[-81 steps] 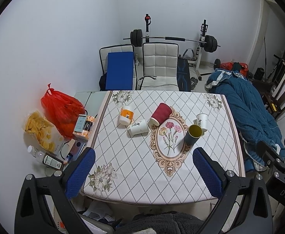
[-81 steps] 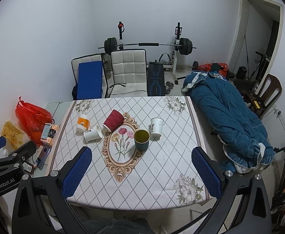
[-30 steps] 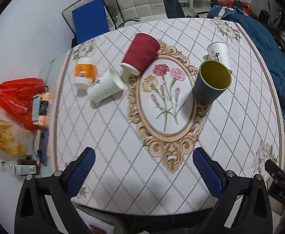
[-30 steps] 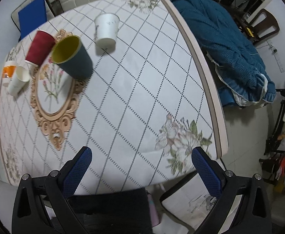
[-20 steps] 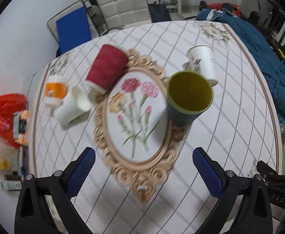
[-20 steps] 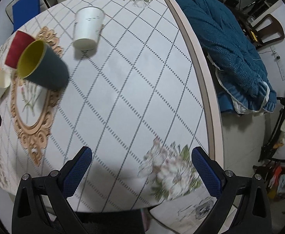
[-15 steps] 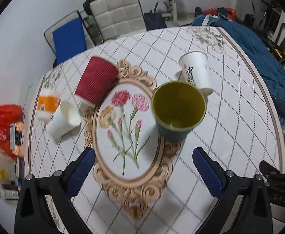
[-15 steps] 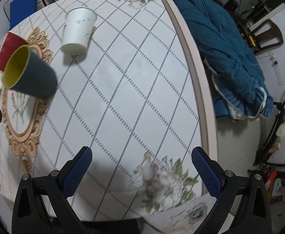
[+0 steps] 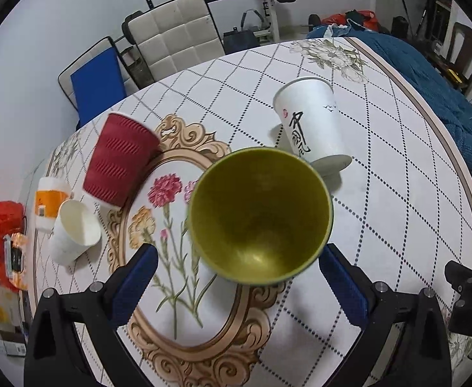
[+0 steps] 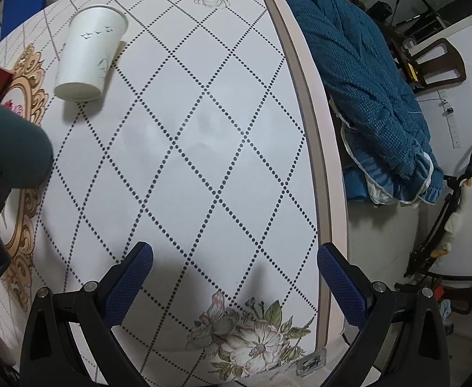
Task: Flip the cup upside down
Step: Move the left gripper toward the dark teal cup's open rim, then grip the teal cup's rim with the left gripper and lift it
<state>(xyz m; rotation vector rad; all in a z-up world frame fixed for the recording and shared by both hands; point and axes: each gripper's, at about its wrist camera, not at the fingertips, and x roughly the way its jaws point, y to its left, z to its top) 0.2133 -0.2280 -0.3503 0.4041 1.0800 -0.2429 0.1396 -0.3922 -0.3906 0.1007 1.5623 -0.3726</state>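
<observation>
While the left gripper (image 9: 238,272) hung with its jaws spread wide on either side of the upright green cup (image 9: 260,216), which stood on the floral medallion (image 9: 178,258), the right gripper (image 10: 235,272) gaped empty. Closing off-centre risked tipping the cup against the inverted white paper cup (image 9: 311,122) just behind.

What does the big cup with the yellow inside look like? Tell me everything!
The green cup stands upright with its mouth open on the flowered tablecloth, at the edge of the gold oval frame. Inside it is olive-yellow, slightly shiny and empty; the right wrist view shows its outside is dark teal. It looks like smooth plastic. It sits between the left gripper's open blue fingers, which do not seem to touch it.
</observation>
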